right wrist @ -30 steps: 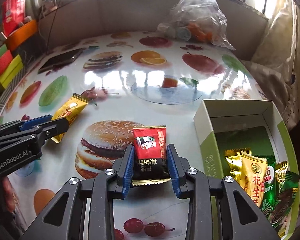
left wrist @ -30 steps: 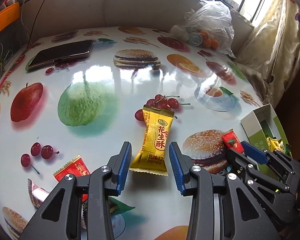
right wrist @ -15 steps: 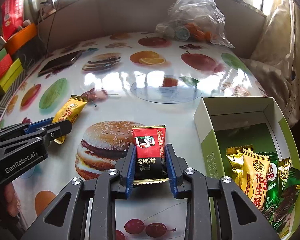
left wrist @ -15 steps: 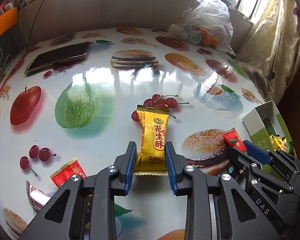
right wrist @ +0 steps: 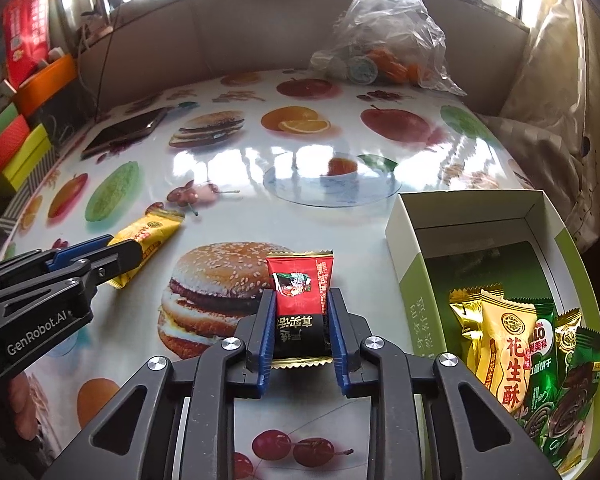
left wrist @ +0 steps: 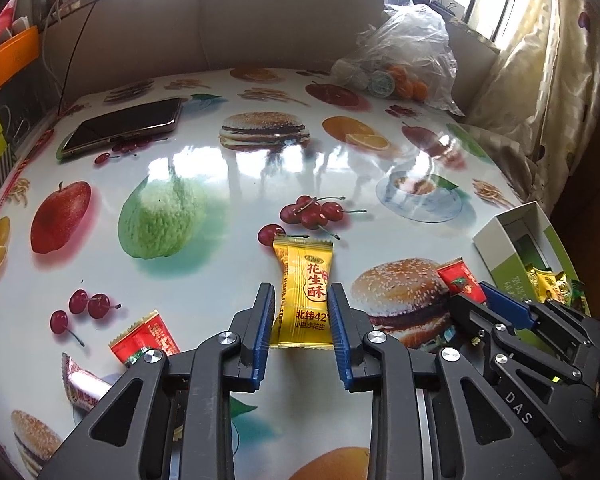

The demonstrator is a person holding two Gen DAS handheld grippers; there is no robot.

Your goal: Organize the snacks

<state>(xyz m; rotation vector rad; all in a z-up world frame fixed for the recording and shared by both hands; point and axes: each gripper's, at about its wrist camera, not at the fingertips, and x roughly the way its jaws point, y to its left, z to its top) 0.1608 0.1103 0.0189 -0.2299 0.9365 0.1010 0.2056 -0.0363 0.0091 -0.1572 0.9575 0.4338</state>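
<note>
**Between both sets of jaws: two slippery wrappers, each pinched near one end**

Between the blue pads of the left gripper (left wrist: 300, 334), a yellow peanut candy (left wrist: 305, 292), pinched at its near end while lying flat on the tabletop (left wrist: 220, 184); jaws just closing, now pressed on the wrapper. Between the pads of the right gripper (right wrist: 300, 332), a red-and-black snack (right wrist: 300, 300), likewise clamped at its lower half, jaws just closing as well.

Likely trouble on lifting: glossy film sliding out of a grip set so far from the middle, or the free end drooping and swinging. Possible crushing of the brittle candy under too hard a squeeze.

Just right of the right jaws, the green-and-white box (right wrist: 412, 264), already crowded with packets at its near end; risk of catching a wrapper on the wall or knocking the light box aside. Close quarters too, with both grippers side by side and one box to reach.

Left of the left jaws, a red packet (left wrist: 146, 338) and a foil-wrapped sweet (left wrist: 82, 384), not yet collected.
</note>
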